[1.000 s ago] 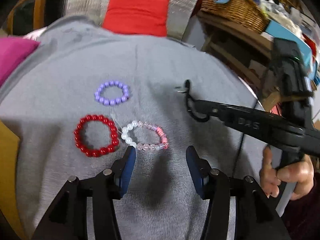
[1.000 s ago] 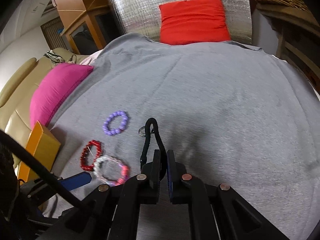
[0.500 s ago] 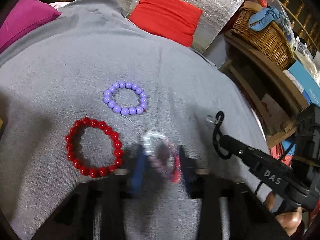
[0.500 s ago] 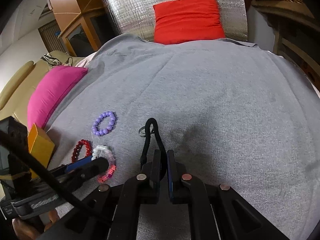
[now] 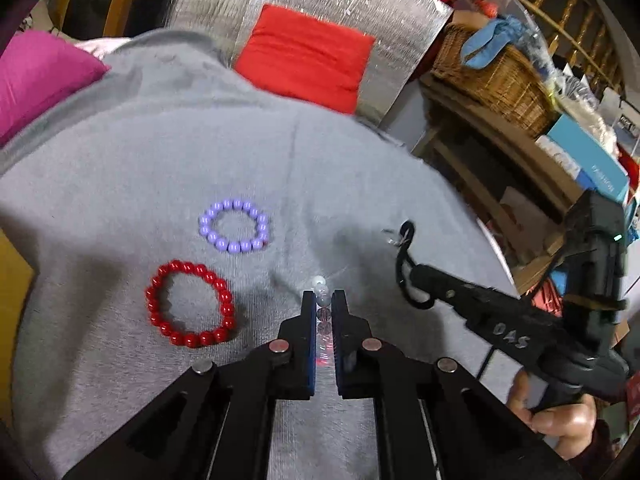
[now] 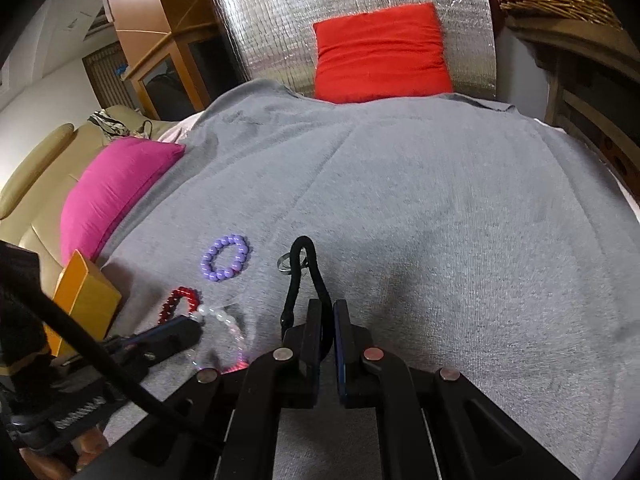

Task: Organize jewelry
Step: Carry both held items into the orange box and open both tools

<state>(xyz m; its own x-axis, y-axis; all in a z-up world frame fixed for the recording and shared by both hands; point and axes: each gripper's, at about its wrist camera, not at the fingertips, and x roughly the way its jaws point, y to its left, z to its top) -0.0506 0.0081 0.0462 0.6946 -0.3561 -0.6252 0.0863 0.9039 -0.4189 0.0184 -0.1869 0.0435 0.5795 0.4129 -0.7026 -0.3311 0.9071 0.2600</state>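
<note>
My left gripper point(image 5: 323, 300) is shut on the pink-and-white bead bracelet point(image 5: 322, 300), squeezed edge-on between the fingers; in the right wrist view the bracelet point(image 6: 224, 328) hangs from it just above the grey cloth. A red bead bracelet point(image 5: 189, 305) and a purple bead bracelet point(image 5: 235, 227) lie flat on the cloth to the left. My right gripper point(image 6: 328, 308) is shut on a black cord point(image 6: 306, 268) with a small metal ring point(image 6: 285, 267); it also shows in the left wrist view point(image 5: 404, 268).
A grey cloth point(image 6: 440, 208) covers the surface. An orange box point(image 6: 82, 300) stands at its left edge, a pink cushion point(image 6: 112, 188) behind it. A red cushion point(image 6: 380, 52) leans on a silver panel at the back. A wicker basket point(image 5: 492, 76) sits on shelving at right.
My left gripper has closed on the pink-and-white bracelet and lifted it off the cloth. The right gripper has kept hold of the black cord and barely moved.
</note>
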